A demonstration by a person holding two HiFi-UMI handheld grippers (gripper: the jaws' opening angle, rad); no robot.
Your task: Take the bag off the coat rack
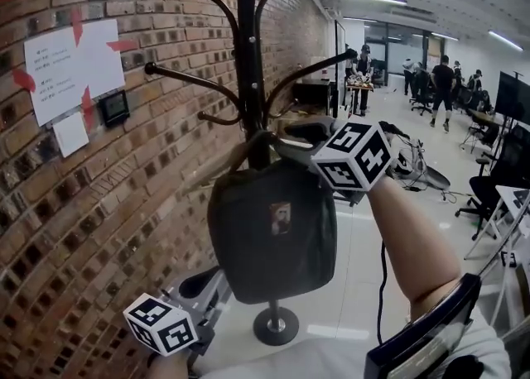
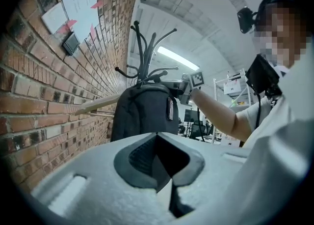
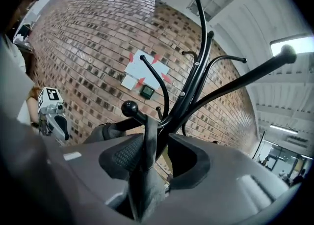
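Two tools are in play around the coat rack (image 1: 246, 55), a black pole with curved hooks that stands just beside a brick wall (image 1: 99, 203). The bag (image 1: 272, 232), dark and soft with a small patch (image 1: 280, 218) on its front, hangs from the rack's lower hooks. It sits against the pole and above the rack's round base (image 1: 276, 325), so it is not yet off the rack.

The right tool (image 3: 154, 157) is raised to the top of the bag, close in at the rack's lower hooks. Its jaws stand released and wide apart. The bag's strap (image 3: 149, 140) runs up between them to a hook with a ball end (image 3: 130, 107). The strap lies close along one pad while the other pad stands clear of it, so nothing is clamped.

The left tool (image 2: 162, 157) is held low, near the rack's base on the wall side, and points up toward the bag. Its jaws are also apart, with nothing between them, and it is well apart from the bag.

White paper sheets (image 1: 70, 67), fixed with red tape, hang on the wall to the side of the rack at about the height of its upper hooks.
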